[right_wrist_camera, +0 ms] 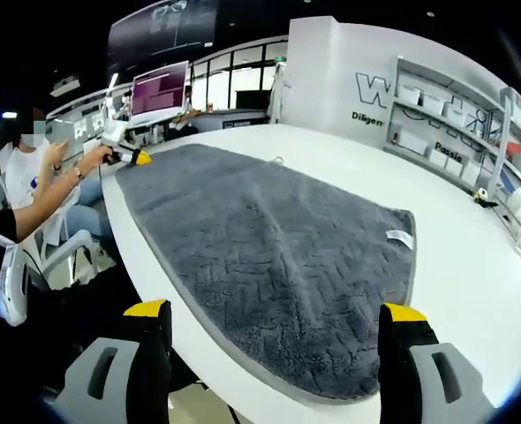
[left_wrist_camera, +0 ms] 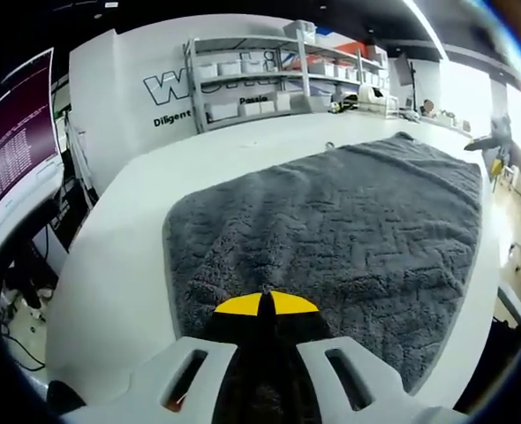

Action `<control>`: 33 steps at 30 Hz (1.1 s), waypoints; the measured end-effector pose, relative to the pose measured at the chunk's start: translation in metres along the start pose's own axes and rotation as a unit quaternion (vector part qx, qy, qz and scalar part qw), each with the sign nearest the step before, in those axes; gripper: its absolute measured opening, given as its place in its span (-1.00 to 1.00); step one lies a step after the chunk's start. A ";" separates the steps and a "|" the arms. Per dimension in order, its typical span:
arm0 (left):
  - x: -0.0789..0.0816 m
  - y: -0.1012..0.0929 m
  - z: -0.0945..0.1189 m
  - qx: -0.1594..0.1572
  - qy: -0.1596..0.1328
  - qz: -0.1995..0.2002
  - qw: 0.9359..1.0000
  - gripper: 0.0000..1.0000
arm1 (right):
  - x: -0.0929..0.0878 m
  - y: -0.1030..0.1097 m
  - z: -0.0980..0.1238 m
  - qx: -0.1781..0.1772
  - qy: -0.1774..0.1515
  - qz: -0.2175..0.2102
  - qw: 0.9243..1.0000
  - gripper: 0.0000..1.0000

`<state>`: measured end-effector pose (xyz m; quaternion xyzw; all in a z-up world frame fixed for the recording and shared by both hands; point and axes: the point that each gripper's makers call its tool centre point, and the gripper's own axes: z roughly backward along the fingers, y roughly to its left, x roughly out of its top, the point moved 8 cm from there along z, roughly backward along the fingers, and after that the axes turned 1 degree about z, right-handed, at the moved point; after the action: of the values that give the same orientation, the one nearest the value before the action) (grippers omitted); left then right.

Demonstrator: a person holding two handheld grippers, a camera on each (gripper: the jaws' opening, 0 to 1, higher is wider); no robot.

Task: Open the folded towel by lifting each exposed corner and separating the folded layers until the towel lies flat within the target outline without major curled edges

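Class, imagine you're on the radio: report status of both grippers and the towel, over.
Left gripper shut, tips over the towel's near edge. Right gripper open, off the table edge. Towel spread flat, label showing. Nothing in the way.

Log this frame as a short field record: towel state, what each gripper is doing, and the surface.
towel: grey towel spread open, flat, white tag near one corner
surface: white table
left gripper: left gripper, yellow-tipped jaws together at the towel's near edge
right gripper: right gripper, jaws wide apart, holding nothing
target outline: cannot tell
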<state>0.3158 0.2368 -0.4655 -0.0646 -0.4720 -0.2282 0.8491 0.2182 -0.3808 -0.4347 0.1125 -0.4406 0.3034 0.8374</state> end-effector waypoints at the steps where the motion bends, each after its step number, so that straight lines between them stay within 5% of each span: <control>1: 0.000 0.002 0.001 0.001 0.001 0.000 1.000 -0.98 | 0.000 0.000 0.000 0.000 -0.001 0.000 1.000 0.99; 8: -0.003 0.002 0.002 0.005 -0.007 -0.001 1.000 -0.86 | 0.002 0.002 -0.002 0.005 -0.001 0.001 1.000 0.99; 16: 0.004 -0.002 0.017 -0.024 -0.068 0.059 0.996 0.43 | 0.004 0.006 -0.008 0.013 0.006 -0.002 1.000 0.99; 19: 0.004 -0.016 0.026 -0.042 -0.074 0.055 0.995 0.64 | 0.005 0.007 -0.009 0.008 0.010 -0.001 1.000 0.99; 26: 0.013 -0.051 0.064 -0.084 -0.124 0.071 0.986 0.98 | 0.003 0.018 0.000 -0.010 0.010 0.008 1.000 0.99; 33: 0.006 -0.087 0.095 -0.088 -0.124 -0.002 0.988 0.99 | 0.011 0.034 0.013 -0.046 -0.028 0.005 0.999 0.99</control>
<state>0.2061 0.1882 -0.4180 -0.1653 -0.5516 -0.2609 0.7748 0.1941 -0.3556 -0.4212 0.0802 -0.4780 0.2840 0.8273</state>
